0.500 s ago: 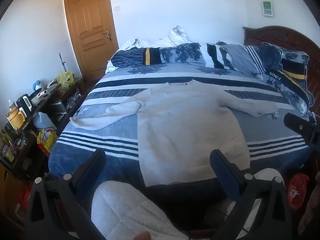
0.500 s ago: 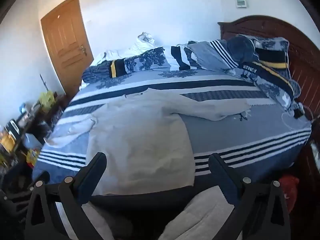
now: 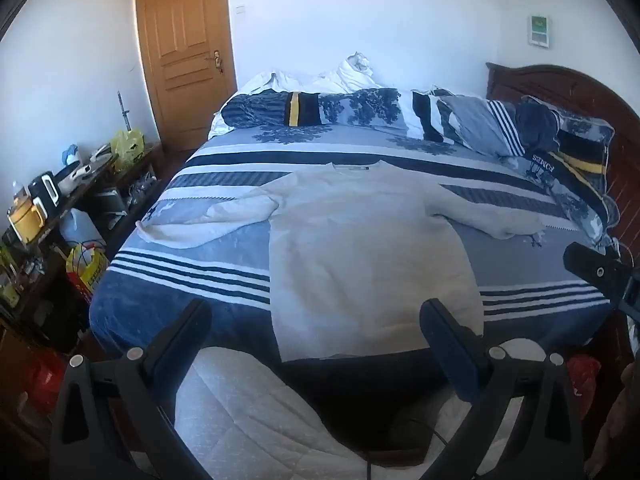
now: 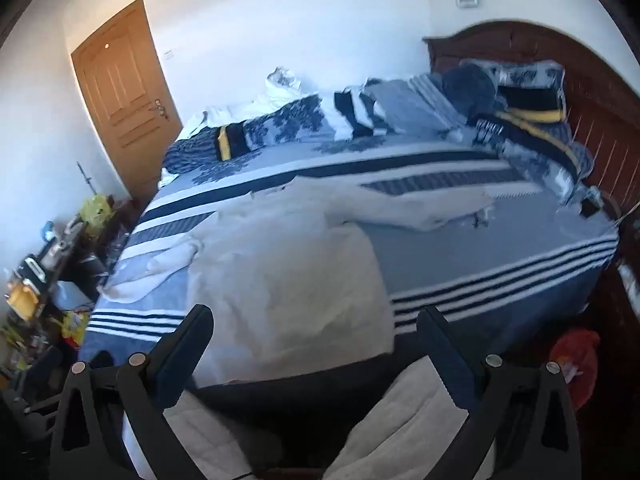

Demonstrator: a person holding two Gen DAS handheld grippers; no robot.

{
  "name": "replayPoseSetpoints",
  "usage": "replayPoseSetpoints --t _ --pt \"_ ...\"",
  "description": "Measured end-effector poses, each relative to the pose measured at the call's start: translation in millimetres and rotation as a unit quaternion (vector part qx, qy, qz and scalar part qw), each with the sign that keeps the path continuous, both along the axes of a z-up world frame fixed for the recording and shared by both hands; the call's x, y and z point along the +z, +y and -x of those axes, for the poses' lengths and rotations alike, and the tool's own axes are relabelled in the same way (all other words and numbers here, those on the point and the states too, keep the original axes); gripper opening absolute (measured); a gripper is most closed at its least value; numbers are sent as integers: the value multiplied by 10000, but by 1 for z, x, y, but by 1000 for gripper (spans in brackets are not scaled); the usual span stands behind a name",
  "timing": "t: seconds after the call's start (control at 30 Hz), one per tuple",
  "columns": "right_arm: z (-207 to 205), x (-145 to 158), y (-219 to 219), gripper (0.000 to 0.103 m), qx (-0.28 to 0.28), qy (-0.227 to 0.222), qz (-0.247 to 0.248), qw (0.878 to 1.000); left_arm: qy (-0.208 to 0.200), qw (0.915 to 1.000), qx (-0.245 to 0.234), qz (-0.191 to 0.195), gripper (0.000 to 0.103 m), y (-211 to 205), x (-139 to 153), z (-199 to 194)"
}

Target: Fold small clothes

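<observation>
On the bed [image 3: 168,280] ahead of us, we are looking at a white long-sleeved sweater [image 3: 360,248] lying flat across the blue-and-white striped cover, neckline toward the far side and hem reaching the near edge. Its sleeves are spreading out to both sides, one toward the door side, one toward the wooden headboard [image 3: 568,92]. We are holding the left hand-held gripper [image 3: 316,320] over the near edge with its jaws standing wide apart and nothing between them; in its own view the fingers are framing the sweater's hem without touching it. We are holding the right hand-held gripper [image 4: 316,324] the same way, jaws spread wide and gripping nothing, and its view is slightly blurred. One dark finger of that gripper is also showing at the right edge of the left view. Rolled bedding and pillows [image 3: 480,124] are piling up along the far side of the bed. A closed wooden door [image 3: 184,52] is standing in the far corner, and a cluttered shelf [image 3: 44,216] is running along the wall beside it. White quilted trouser legs [image 3: 248,408] are showing below both grippers.
</observation>
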State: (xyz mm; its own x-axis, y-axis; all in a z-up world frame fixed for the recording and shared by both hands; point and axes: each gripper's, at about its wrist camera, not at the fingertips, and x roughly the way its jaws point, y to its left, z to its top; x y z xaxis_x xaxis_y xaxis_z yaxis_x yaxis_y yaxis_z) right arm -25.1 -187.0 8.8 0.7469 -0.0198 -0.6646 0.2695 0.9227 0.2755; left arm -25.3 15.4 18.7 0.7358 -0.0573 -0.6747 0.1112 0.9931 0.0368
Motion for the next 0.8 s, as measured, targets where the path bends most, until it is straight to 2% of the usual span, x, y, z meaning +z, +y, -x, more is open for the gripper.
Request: replayPoseSetpoints --t 0.13,0.3,0.6,0.8 --pt "-3 -3 5 103 65 101 138 9998 -1 10000 -79 21 103 -3 -1 1" --pt "-1 -1 5 103 63 54 80 9999 34 9998 -195 33 103 -10 0 2" --pt "-2 -3 3 103 50 152 158 9997 47 9998 -179 50 103 -12 1 4" --pt "2 3 6 103 44 64 302 9995 69 9998 -159 48 103 -12 0 3"
